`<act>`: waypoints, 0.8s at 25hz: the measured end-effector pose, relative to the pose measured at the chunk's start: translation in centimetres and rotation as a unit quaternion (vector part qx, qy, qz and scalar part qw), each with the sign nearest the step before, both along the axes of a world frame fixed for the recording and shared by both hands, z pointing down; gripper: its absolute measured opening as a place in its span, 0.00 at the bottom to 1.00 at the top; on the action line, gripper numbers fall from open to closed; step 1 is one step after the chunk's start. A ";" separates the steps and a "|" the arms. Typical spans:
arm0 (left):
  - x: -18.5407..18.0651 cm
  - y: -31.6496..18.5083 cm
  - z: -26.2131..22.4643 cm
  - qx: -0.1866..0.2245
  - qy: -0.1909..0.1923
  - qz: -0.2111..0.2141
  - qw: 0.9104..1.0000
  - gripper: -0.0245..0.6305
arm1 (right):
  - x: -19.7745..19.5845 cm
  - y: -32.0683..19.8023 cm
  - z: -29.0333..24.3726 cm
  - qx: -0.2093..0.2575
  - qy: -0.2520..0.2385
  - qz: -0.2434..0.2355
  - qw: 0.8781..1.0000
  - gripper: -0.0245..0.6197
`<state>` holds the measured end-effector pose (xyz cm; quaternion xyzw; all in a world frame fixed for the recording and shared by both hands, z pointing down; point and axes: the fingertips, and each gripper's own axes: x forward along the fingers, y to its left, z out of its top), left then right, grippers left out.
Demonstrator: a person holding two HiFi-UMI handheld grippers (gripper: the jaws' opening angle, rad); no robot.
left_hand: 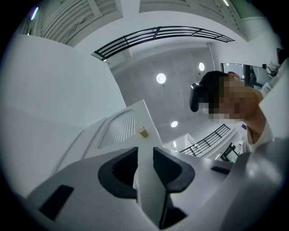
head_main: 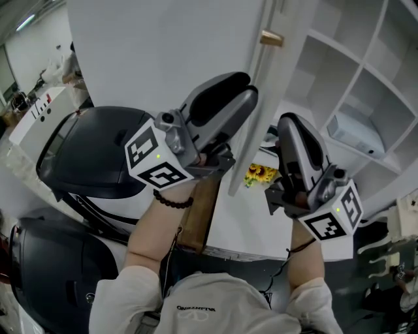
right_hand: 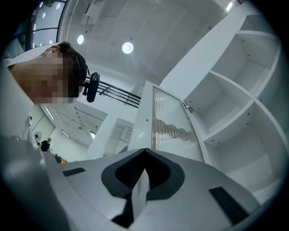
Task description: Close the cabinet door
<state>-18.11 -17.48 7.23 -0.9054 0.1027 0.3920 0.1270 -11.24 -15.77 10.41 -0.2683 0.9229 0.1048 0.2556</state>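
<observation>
Cabinet door left open, both grippers held up at it.
Head view: the cabinet door (head_main: pixel 268 16) is seen edge-on, swung out from the shelves (head_main: pixel 366 85), with the left gripper (head_main: pixel 250 88) at its edge and the right gripper (head_main: pixel 287 121) beside it. Left gripper view: the jaws are held apart, with the door's edge between them. Right gripper view: the jaws are pressed together and nothing is held.

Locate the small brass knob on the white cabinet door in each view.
Head view: small brass knob, top centre, on the door's edge.
Left gripper view: centre, right of the ribbed panel.
Right gripper view: not in it.
Shared landmark: the white cabinet door.
</observation>
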 end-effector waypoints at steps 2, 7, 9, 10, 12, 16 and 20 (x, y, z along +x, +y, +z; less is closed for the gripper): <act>0.1 0.0 -0.5 0.001 0.003 0.013 1.000 0.19 | -0.1 0.2 -0.2 0.003 -0.001 -0.001 1.000 0.05; 0.1 0.5 -2.2 0.010 0.014 0.041 0.999 0.19 | -0.3 0.4 -0.5 0.009 0.001 -0.003 1.000 0.05; 0.0 0.7 -2.8 0.015 0.017 0.047 0.999 0.19 | -0.3 0.5 -0.5 0.011 0.001 -0.003 1.000 0.05; -0.1 0.7 -3.1 0.017 0.019 0.051 0.998 0.19 | -0.3 0.5 -0.5 0.012 0.000 -0.003 1.000 0.05; -0.1 0.6 -3.7 0.016 0.024 0.065 0.997 0.20 | -0.2 0.5 -0.6 0.012 -0.001 -0.002 1.000 0.05; -0.2 0.6 -4.9 0.017 0.032 0.095 0.995 0.20 | -0.2 0.5 -0.6 0.015 -0.001 0.000 1.000 0.05; -0.2 0.9 -5.6 0.025 0.031 0.100 0.994 0.20 | -0.2 0.5 -0.6 0.017 0.001 0.002 1.000 0.05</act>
